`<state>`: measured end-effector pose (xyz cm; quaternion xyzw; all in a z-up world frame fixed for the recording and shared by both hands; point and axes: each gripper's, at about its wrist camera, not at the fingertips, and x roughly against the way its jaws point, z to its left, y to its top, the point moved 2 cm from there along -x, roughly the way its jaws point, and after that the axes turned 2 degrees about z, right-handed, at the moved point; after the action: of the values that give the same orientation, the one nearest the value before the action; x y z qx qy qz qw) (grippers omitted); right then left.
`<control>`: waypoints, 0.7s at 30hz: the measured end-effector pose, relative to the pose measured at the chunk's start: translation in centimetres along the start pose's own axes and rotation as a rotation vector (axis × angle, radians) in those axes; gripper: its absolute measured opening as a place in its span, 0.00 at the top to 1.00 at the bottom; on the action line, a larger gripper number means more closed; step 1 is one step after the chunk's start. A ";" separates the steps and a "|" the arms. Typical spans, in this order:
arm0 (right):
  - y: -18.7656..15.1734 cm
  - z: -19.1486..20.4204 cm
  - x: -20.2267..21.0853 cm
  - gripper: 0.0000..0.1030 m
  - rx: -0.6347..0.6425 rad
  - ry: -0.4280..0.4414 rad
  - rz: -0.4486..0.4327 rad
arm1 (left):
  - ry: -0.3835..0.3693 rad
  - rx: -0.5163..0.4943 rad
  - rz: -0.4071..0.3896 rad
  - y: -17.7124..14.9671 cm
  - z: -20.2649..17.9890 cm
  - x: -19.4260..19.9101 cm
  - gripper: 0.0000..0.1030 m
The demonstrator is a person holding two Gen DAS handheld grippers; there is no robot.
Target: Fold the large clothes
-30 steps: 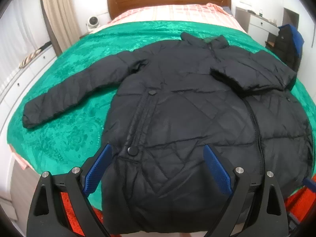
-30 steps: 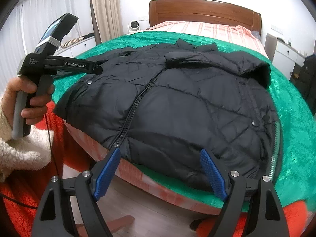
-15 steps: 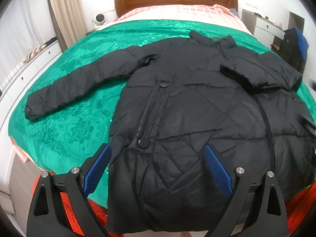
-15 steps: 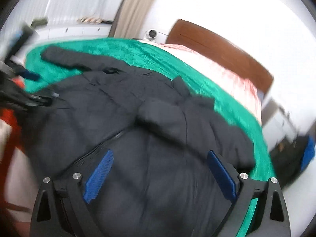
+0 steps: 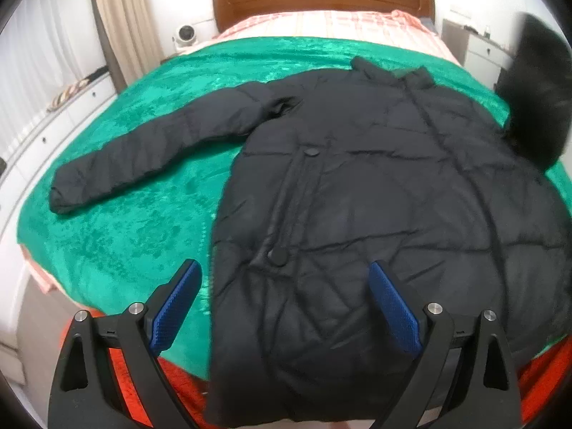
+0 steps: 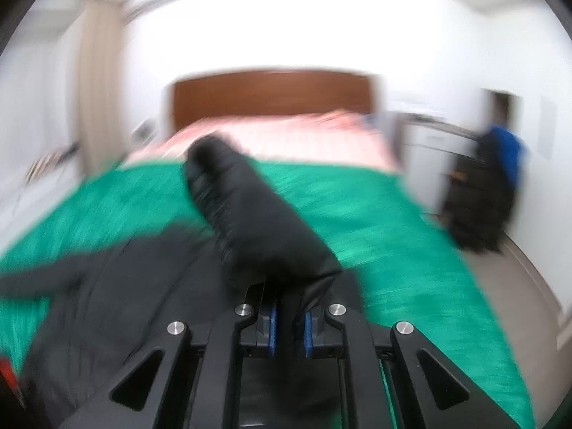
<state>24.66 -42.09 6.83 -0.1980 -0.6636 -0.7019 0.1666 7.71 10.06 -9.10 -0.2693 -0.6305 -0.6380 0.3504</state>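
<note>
a bed (image 5: 107, 243) is seen under a green cover (image 5: 136, 221), with a wooden headboard (image 5: 321, 0) at the far end and a pink checked sheet (image 5: 321, 25) shown between headboard and cover. a black quilted coat (image 5: 357, 196) is laid front up on the cover, collar toward the headboard, its hem hung over the near edge of the bed. one sleeve (image 5: 153, 150) is stretched flat across the cover to the left. the other sleeve (image 6: 257, 221) is lifted off the coat; in the left wrist view it is seen as a dark blur at the upper right, and in the right wrist view it is raised toward the camera, its end pinched in the tool. that view is heavily smeared. a beige curtain (image 5: 121, 25) is hung at the left wall, a white cabinet (image 5: 482, 46) is placed to the right of the bed, and a small white camera-like device (image 5: 186, 34) is set beside the headboard. two round snaps (image 5: 279, 255) are visible down the coat front.

the left gripper (image 5: 284, 307) is held over the hem with its blue pads (image 5: 175, 307) spread wide, nothing between them. the right gripper (image 6: 289, 329) is closed tight on the sleeve fabric.
</note>
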 end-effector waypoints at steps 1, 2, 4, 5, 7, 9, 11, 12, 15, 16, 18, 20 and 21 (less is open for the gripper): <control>1.3 -4.7 1.6 0.90 -0.079 -0.069 -0.024 | -0.007 0.000 -0.007 0.1 -0.2 0.2 0.07; 2.1 -8.0 2.5 0.90 -0.125 -0.128 -0.030 | -0.010 -0.003 -0.012 0.1 -0.4 0.4 0.07; 2.3 -13.5 3.9 0.90 -0.186 -0.237 -0.032 | -0.011 -0.011 -0.021 0.2 -0.9 0.7 0.07; 1.8 -16.4 4.3 0.90 -0.212 -0.300 -0.020 | -0.012 -0.015 -0.024 0.2 -1.1 0.8 0.07; -0.8 -21.6 4.0 0.90 -0.243 -0.426 0.047 | -0.008 -0.028 -0.025 0.2 -1.6 0.8 0.07; -4.2 -24.4 2.5 0.90 -0.269 -0.486 0.142 | -0.001 -0.041 -0.015 0.1 -1.9 0.6 0.07; -9.2 -26.7 0.4 0.90 -0.332 -0.508 0.277 | 0.006 -0.053 -0.006 0.1 -2.3 0.3 0.07; -11.4 -27.5 -0.6 0.90 -0.372 -0.494 0.337 | 0.012 -0.061 -0.003 0.1 -2.4 0.2 0.07; -16.8 -28.5 -1.8 0.81 -0.487 -0.483 0.443 | 0.024 -0.071 0.015 0.1 -2.4 0.0 0.07; -17.6 -28.3 -1.3 0.76 -0.495 -0.496 0.433 | 0.018 -0.065 0.020 0.2 -2.2 0.1 0.07; -18.0 -26.4 1.4 0.57 -0.448 -0.571 0.353 | 0.003 -0.046 0.007 0.5 -1.8 0.6 0.07; -17.4 -22.4 4.1 0.10 -0.379 -0.598 0.239 | -0.014 -0.018 -0.019 1.0 -1.4 1.3 0.07; -17.3 -20.6 5.3 0.05 -0.359 -0.588 0.189 | -0.020 -0.009 -0.030 1.3 -1.3 1.5 0.05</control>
<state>10.28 -61.35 -6.30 -0.4782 -0.5278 -0.7019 -0.0046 7.95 8.66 -7.24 -0.2677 -0.6351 -0.6433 0.3334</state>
